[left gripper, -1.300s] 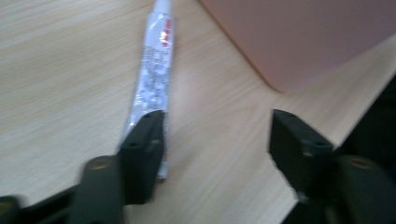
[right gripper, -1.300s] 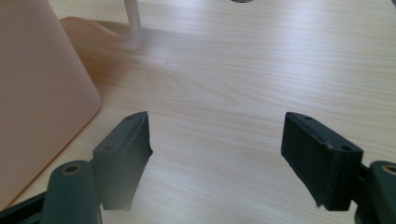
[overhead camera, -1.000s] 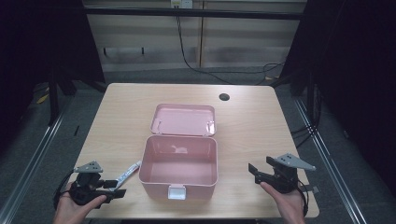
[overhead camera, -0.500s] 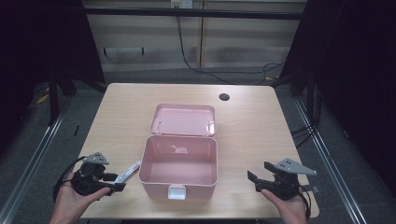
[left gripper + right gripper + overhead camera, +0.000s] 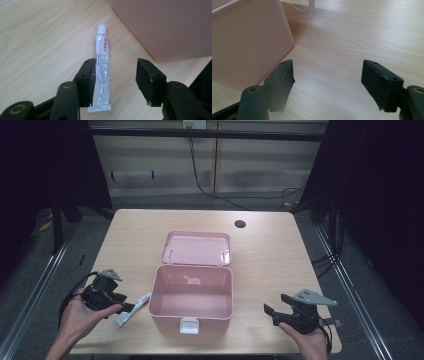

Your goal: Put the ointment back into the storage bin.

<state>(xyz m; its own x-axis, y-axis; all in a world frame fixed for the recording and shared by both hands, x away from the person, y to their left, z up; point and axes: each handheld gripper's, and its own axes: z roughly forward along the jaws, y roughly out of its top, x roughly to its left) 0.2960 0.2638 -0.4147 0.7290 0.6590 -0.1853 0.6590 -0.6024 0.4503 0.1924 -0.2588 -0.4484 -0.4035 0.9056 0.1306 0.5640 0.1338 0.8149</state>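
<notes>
A pink box (image 5: pixel 159 306) stands open at the table's middle, its lid (image 5: pixel 196 248) laid back behind it. A white tube (image 5: pixel 135 307) lies on the wood just left of the box. My left gripper (image 5: pixel 126 306) reaches over it. In the left gripper view the tube (image 5: pixel 101 65) lies between the jaws of the left gripper (image 5: pixel 116 72), against the left one, with a gap to the right one; the jaws have just been closing. The box wall (image 5: pixel 165 25) is right beside it. My right gripper (image 5: pixel 274 306) is open over bare wood, right of the box (image 5: pixel 247 45).
The table (image 5: pixel 270 255) has a dark round cable hole (image 5: pixel 240 224) at its far right. Cables hang beyond the far edge. Metal rails run along the floor on both sides. Bare wood lies right of the box and behind its lid.
My left hand has moved up and toward the box, bringing its jaws around the tube, and the jaws have narrowed. The right gripper has stayed where it was.
</notes>
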